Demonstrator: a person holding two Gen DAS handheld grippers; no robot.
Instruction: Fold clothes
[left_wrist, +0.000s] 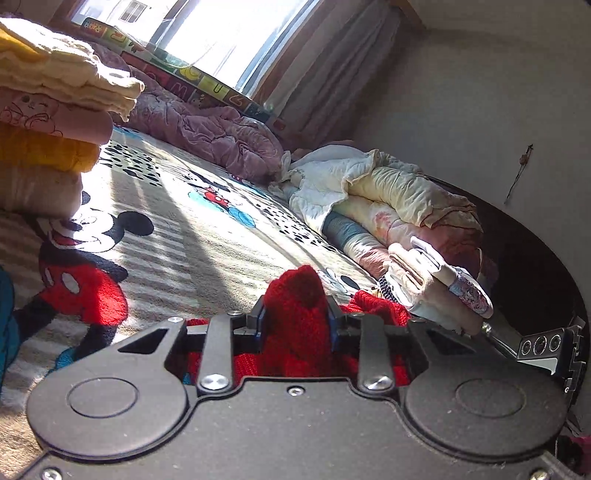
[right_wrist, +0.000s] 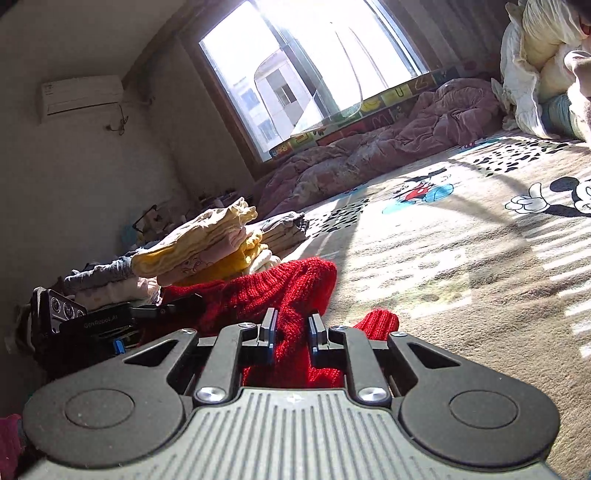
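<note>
You've got the red knit sweater (left_wrist: 295, 317) pinched in both left gripper (left_wrist: 295, 321) and right gripper (right_wrist: 291, 330), low on the bed (right_wrist: 443, 277); folded stack (right_wrist: 207, 247) done at its edge; sweater still unfolded.

Left gripper (left_wrist: 294, 317): low, level, jaws closed on a bunched fold of red knit garment (left_wrist: 295, 295); right gripper (right_wrist: 291, 328): low beside it, jaws clamped on the same knit.
</note>
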